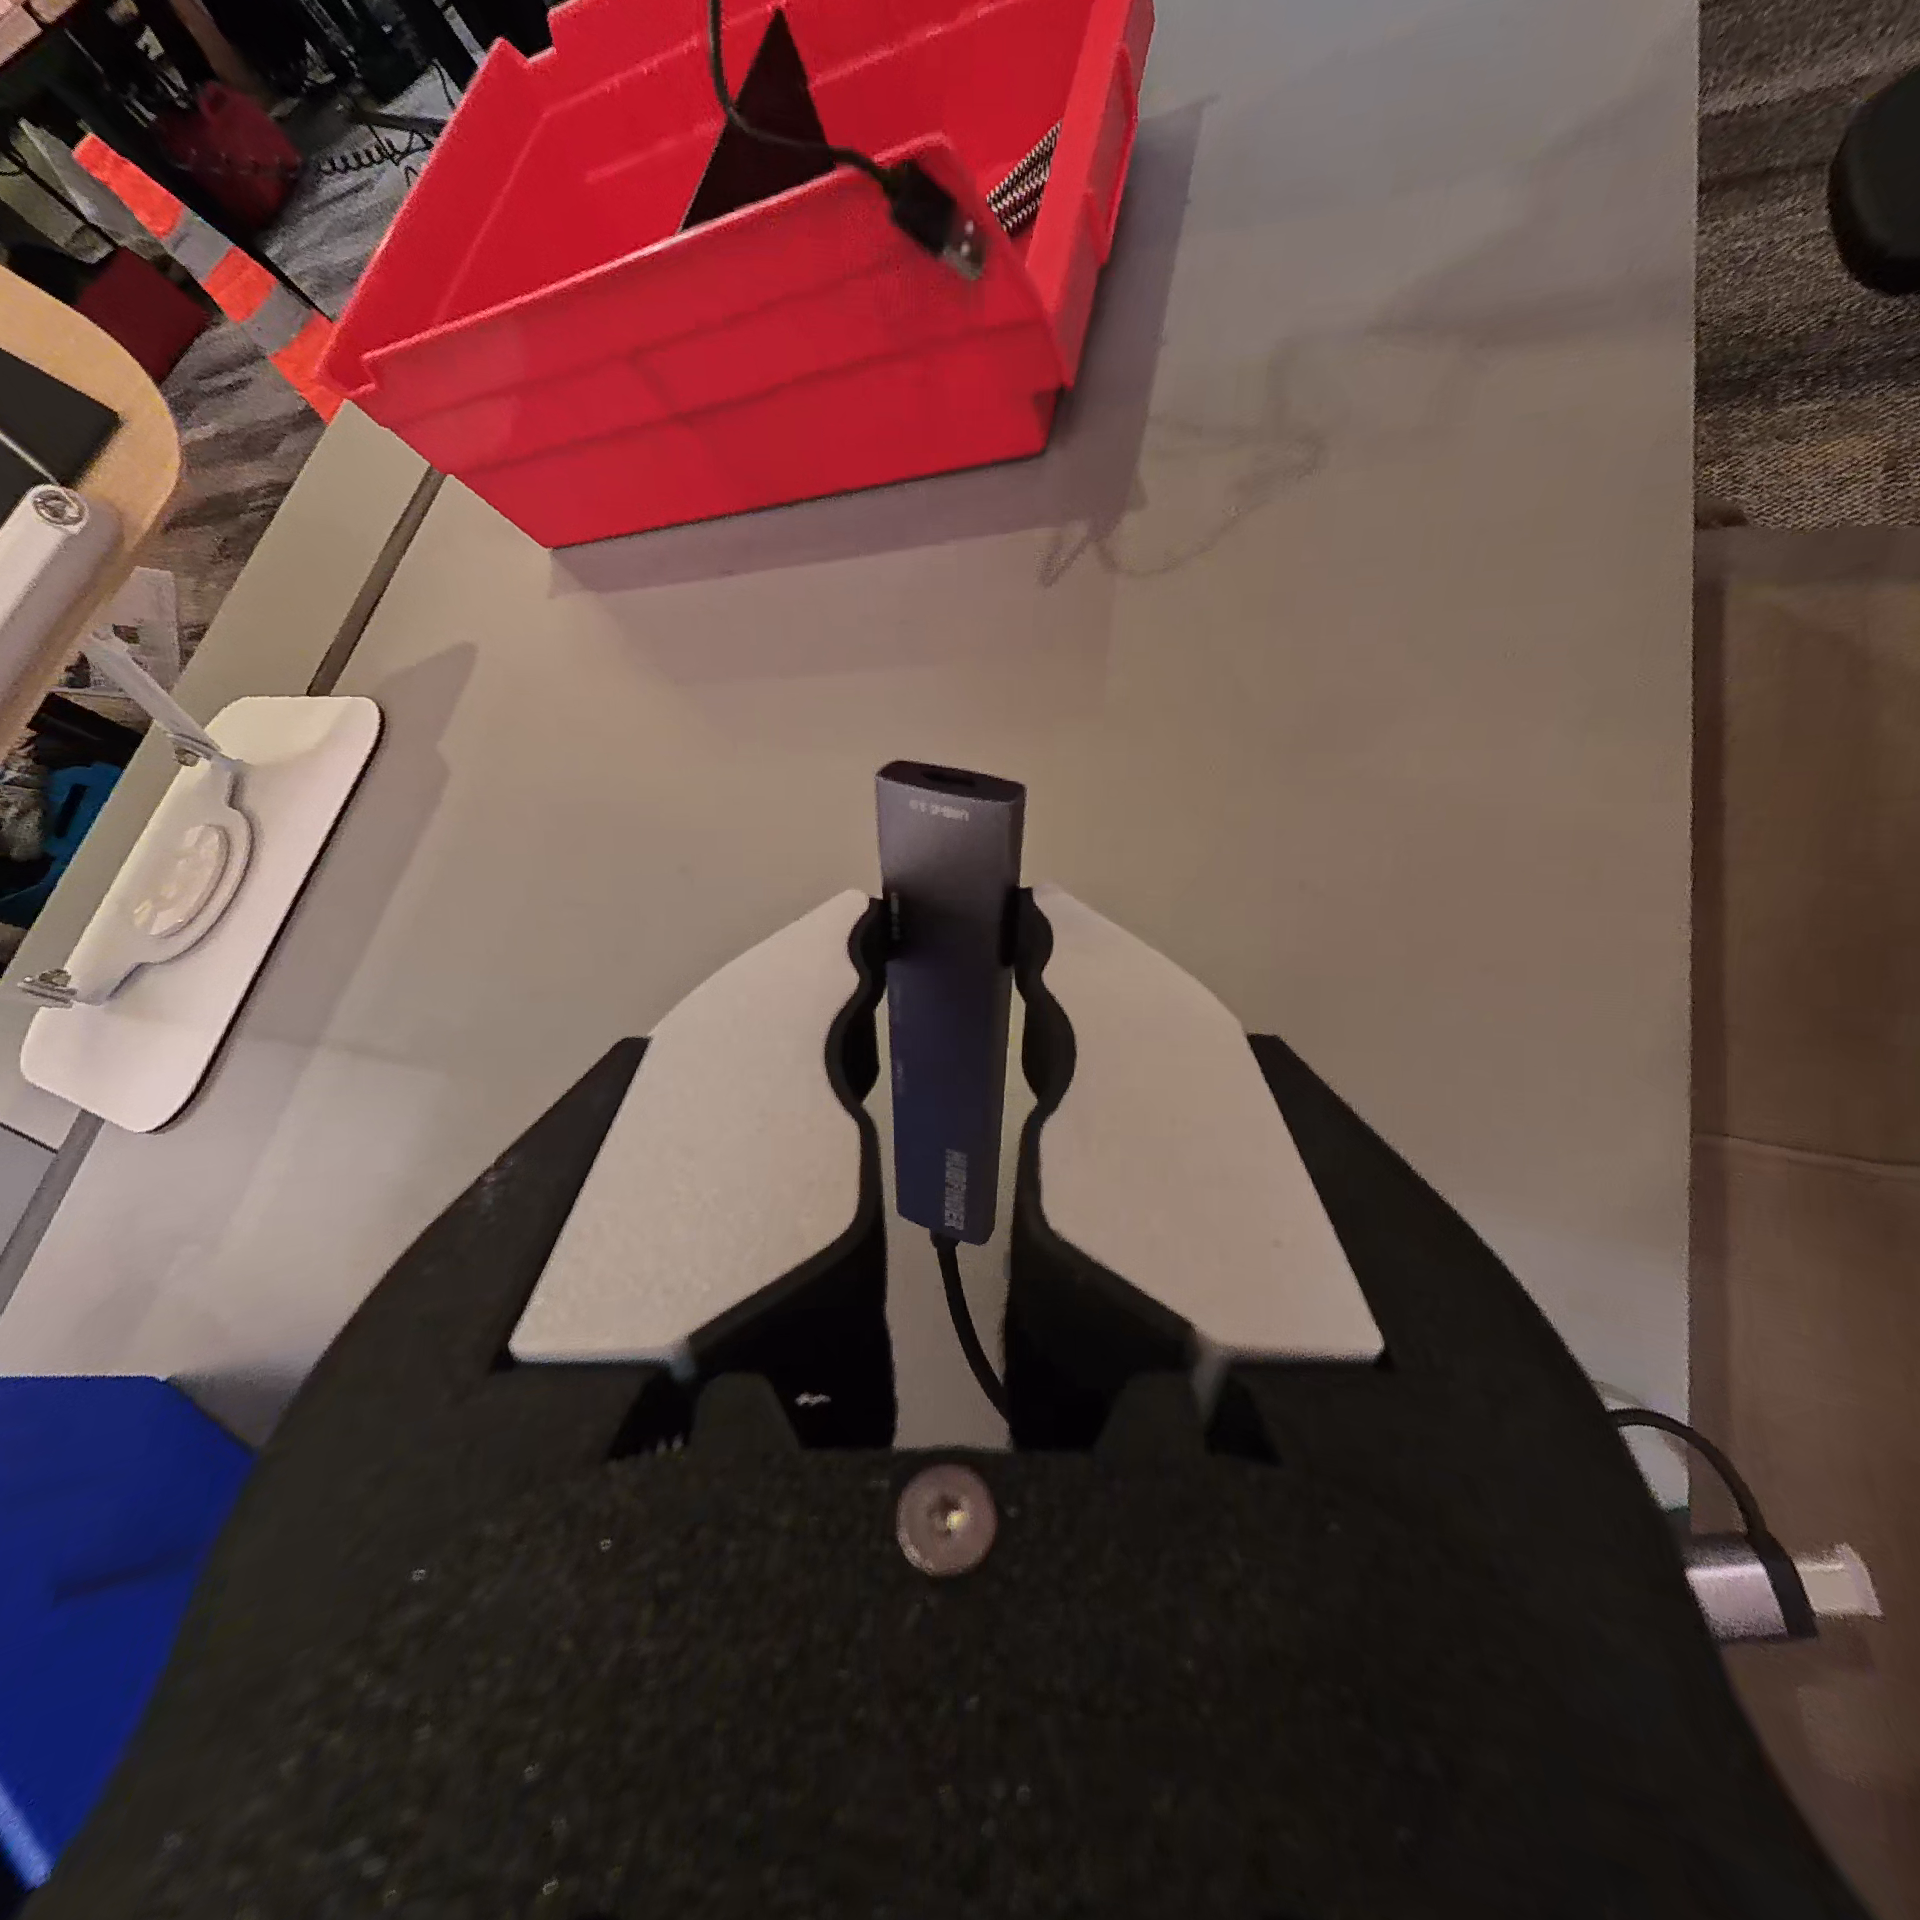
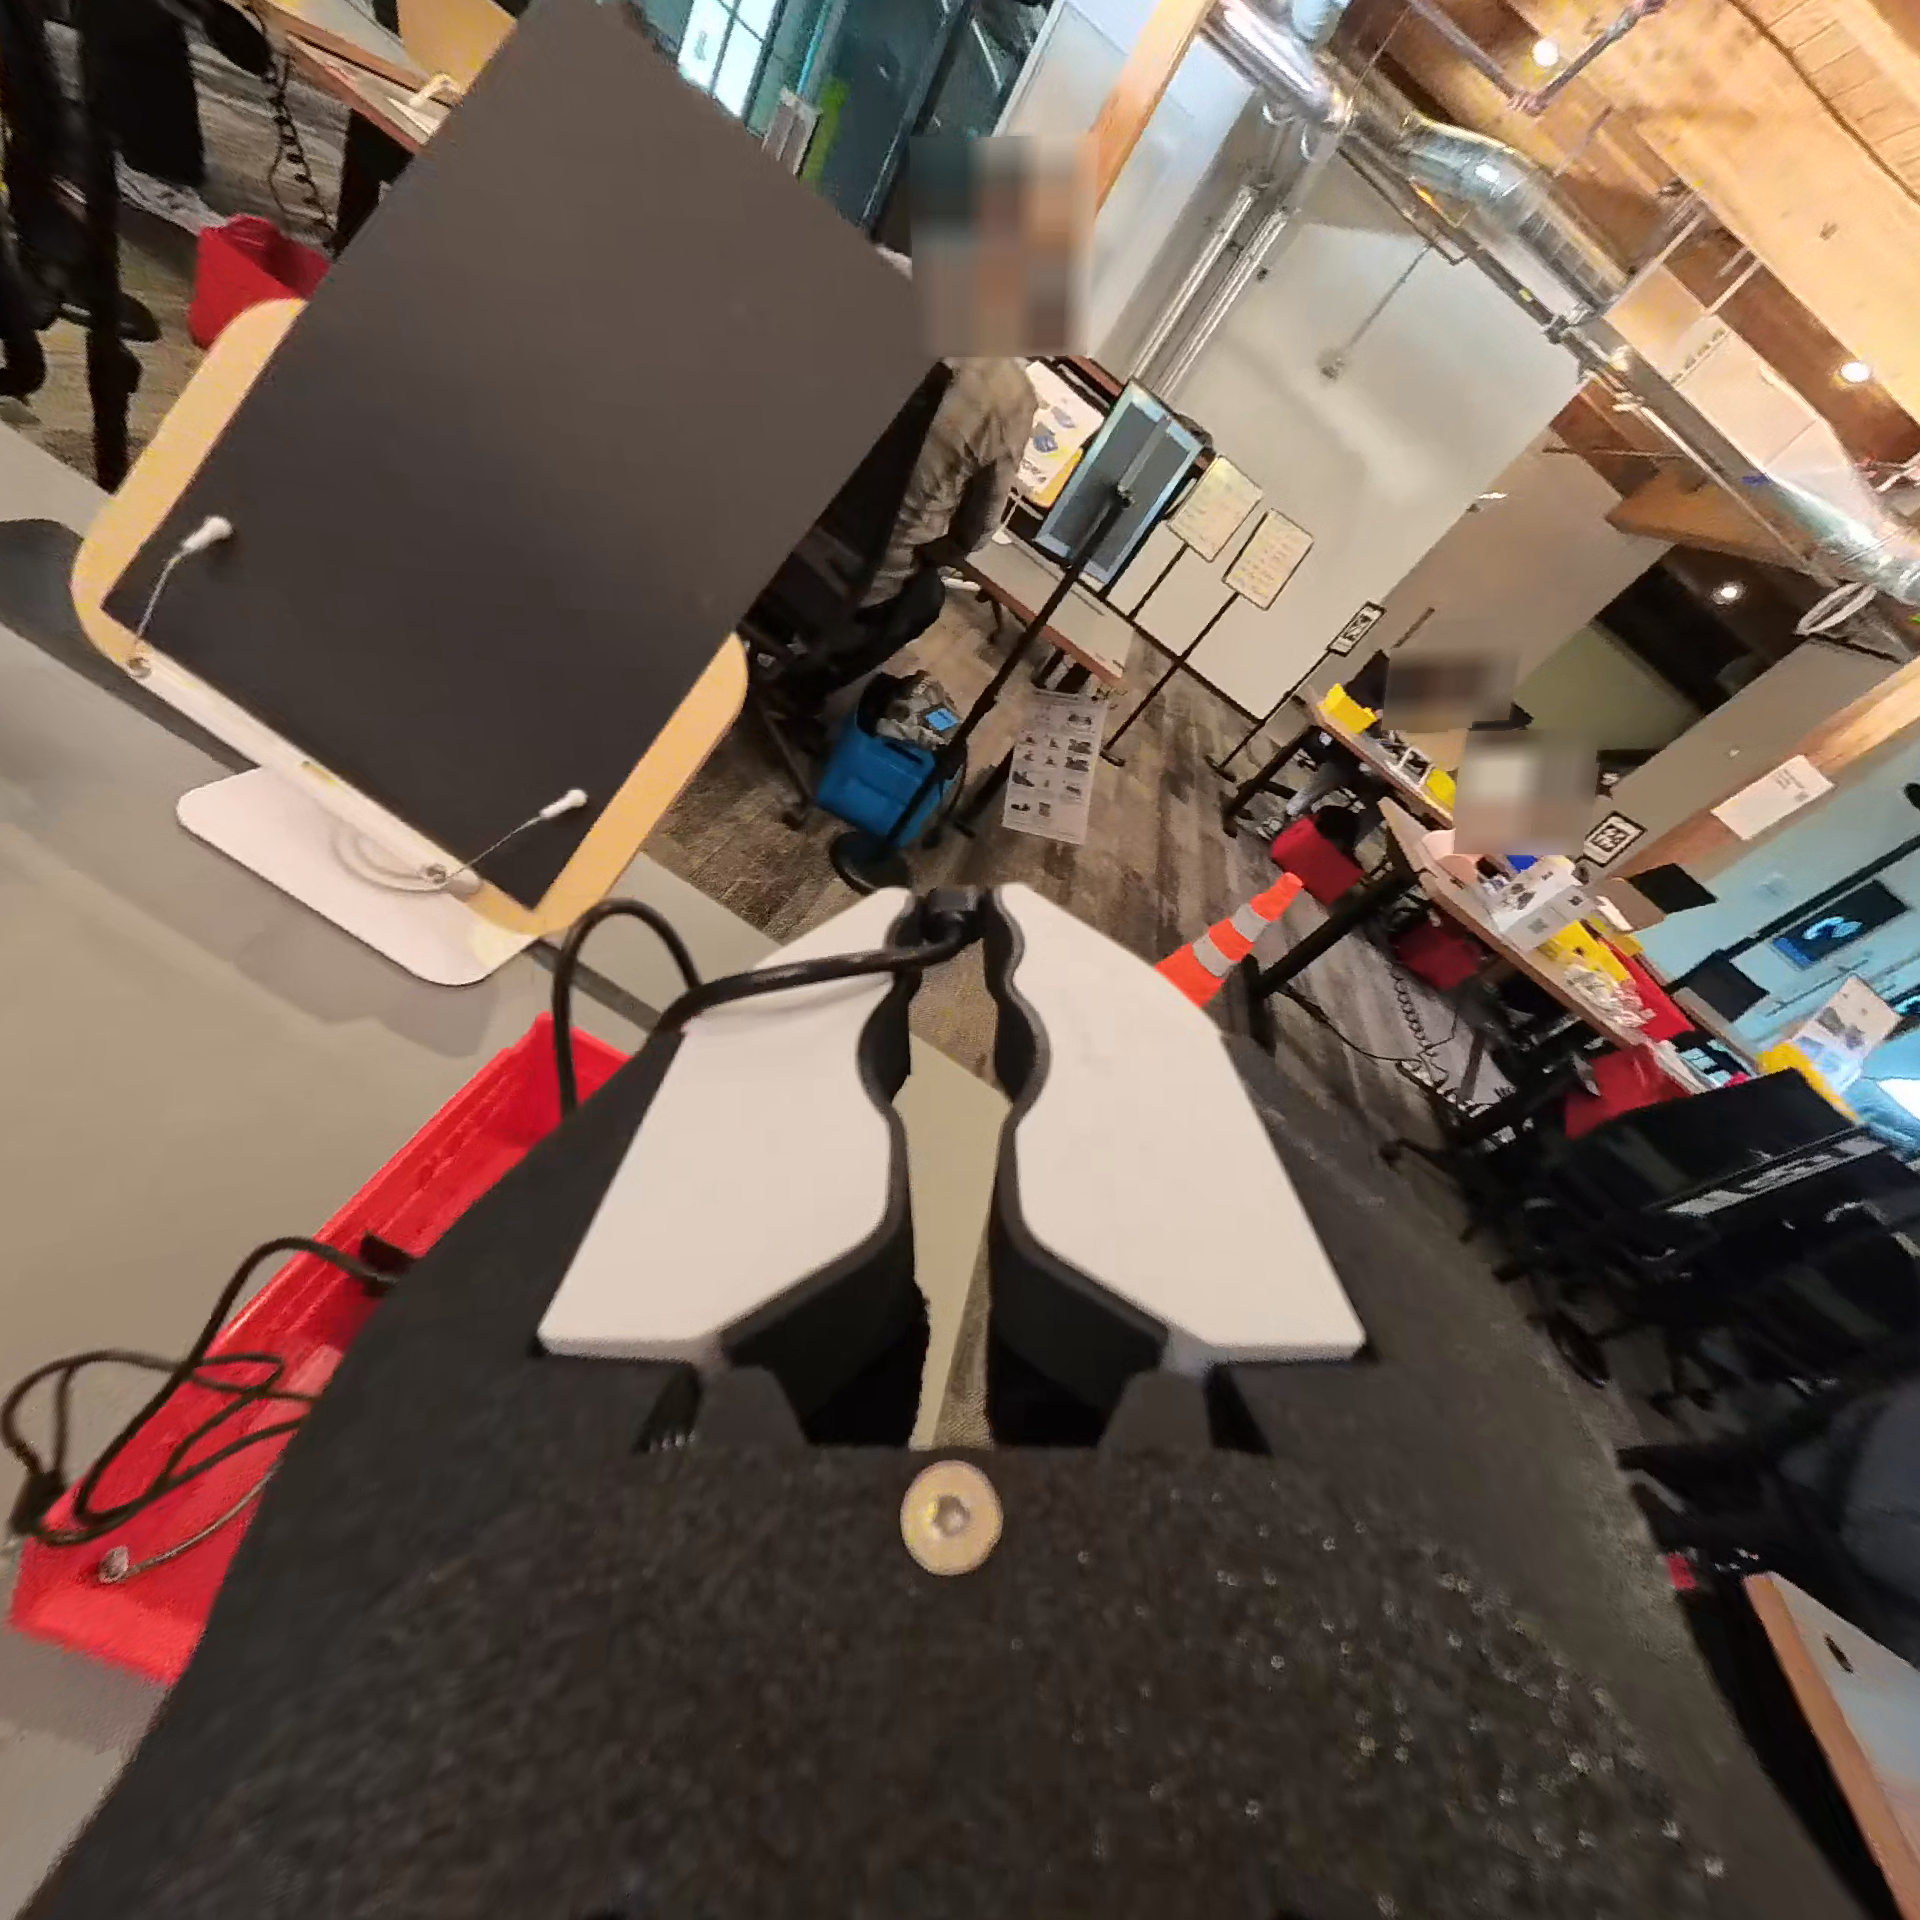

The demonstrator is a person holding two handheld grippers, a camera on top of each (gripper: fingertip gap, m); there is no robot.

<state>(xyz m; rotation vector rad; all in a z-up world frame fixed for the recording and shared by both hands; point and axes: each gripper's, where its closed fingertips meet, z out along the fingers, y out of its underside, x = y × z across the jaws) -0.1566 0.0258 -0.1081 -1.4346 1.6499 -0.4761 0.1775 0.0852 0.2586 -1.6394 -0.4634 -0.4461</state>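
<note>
Since the left gripper [image 1: 948,914] only pinches the grey hub [image 1: 945,997] by its edges at the tips above the table [image 1: 1351,675], it could twist out, and the right gripper [image 2: 951,920], clenched on the black cable [image 2: 800,977] over the red bin [image 2: 436,1174], could snag it.

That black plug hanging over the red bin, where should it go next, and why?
Probably bring the USB plug down toward the open port at the tip of the grey USB hub. The left hand-held gripper clamps the hub, port facing the red bin; the right hand-held gripper pinches the black cable. The plug hangs well apart.
</note>
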